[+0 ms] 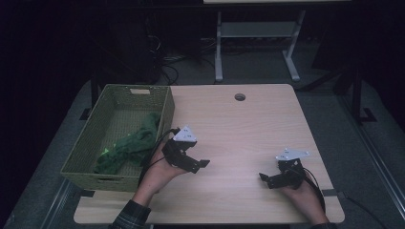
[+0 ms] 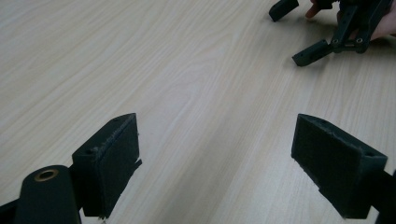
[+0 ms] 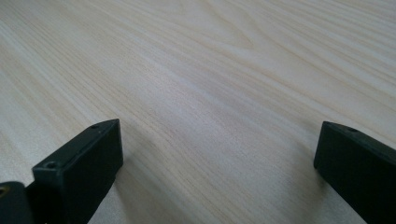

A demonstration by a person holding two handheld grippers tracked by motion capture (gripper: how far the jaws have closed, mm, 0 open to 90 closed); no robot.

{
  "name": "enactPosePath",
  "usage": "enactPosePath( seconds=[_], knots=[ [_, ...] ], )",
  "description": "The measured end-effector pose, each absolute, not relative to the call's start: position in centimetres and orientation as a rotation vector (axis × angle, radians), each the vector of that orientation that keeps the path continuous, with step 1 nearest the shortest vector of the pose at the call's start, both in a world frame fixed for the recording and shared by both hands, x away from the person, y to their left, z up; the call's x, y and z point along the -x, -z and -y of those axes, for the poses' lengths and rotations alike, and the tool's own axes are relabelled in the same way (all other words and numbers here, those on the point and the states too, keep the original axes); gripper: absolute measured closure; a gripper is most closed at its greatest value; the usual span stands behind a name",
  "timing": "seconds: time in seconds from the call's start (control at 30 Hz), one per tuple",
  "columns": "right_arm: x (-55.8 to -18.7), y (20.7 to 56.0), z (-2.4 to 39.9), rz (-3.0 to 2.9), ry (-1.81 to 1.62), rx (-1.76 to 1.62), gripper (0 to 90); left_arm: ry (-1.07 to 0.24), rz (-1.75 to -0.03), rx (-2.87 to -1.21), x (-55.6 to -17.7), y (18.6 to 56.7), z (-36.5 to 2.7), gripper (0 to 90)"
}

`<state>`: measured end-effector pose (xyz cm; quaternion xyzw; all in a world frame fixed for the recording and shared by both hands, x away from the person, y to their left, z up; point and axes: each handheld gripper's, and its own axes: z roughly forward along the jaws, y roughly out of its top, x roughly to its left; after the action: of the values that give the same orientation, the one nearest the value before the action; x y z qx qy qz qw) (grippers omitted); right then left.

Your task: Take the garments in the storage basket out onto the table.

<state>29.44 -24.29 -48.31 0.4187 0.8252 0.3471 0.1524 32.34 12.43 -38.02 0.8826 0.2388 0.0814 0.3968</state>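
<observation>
Green cloth (image 1: pixel 128 145) in basket (image 1: pixel 165 114), beside left gripper (image 1: pixel 193 162)

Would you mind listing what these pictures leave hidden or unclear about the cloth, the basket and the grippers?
- Green cloth: high view, too dim and small to tell whether it is one piece or several.
- Basket: its near wall hides the floor behind it.
- Right gripper: high view, jaw tips small and dark; the right gripper view shows them apart.
- Left gripper: jaw bases cut off by the bottom edge.

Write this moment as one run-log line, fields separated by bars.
left gripper: open, holding nothing | right gripper: open, holding nothing | green cloth: in basket | table: bare wood between jaws
</observation>
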Motion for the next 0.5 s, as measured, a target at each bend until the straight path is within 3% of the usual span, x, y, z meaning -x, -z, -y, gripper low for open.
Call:
enactPosePath(
  seconds=[0.5],
  knots=[
    [-29.4, 48.3, 24.3, -2.367, -0.996, -1.201, 1.0, -0.223, -0.602, -2.245, -33.3, 35.6, -13.6, 14.8]
  ],
)
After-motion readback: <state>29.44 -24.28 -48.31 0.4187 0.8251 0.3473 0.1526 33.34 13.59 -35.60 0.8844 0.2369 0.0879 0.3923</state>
